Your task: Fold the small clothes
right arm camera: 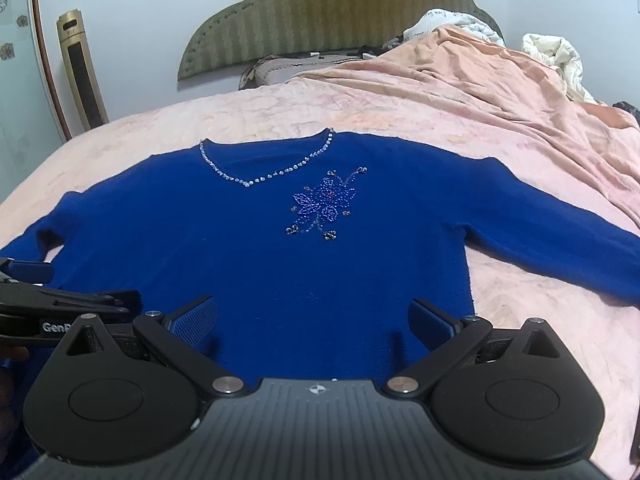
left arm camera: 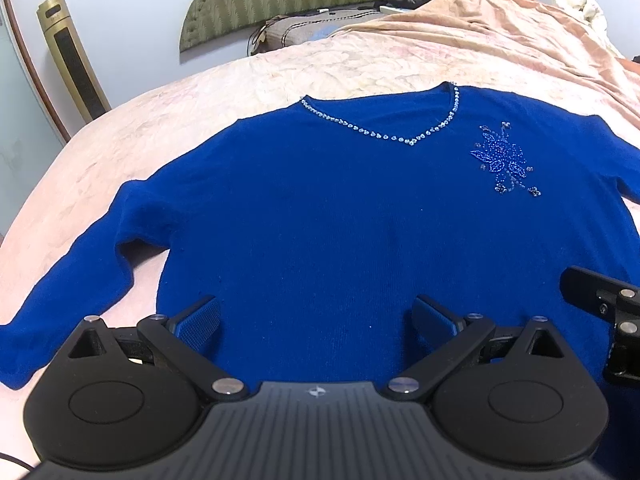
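A royal-blue knitted sweater lies flat on the pink-quilted bed ahead of both fingers. The left gripper and right gripper gape wide, empty. A green padded headboard stands beyond.

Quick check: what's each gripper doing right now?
Left gripper: open, holding nothing, over the blue sweater.
Right gripper: open, holding nothing.

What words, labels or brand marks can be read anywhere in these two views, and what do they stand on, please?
"GenR", cut off by the right gripper: white letters on the black body of the left gripper.
Dark print on the white bedding by the headboard: too blurred to read.
Compass-like emblem on the left gripper's housing: a symbol, no letters.
Blue sweater: no text.
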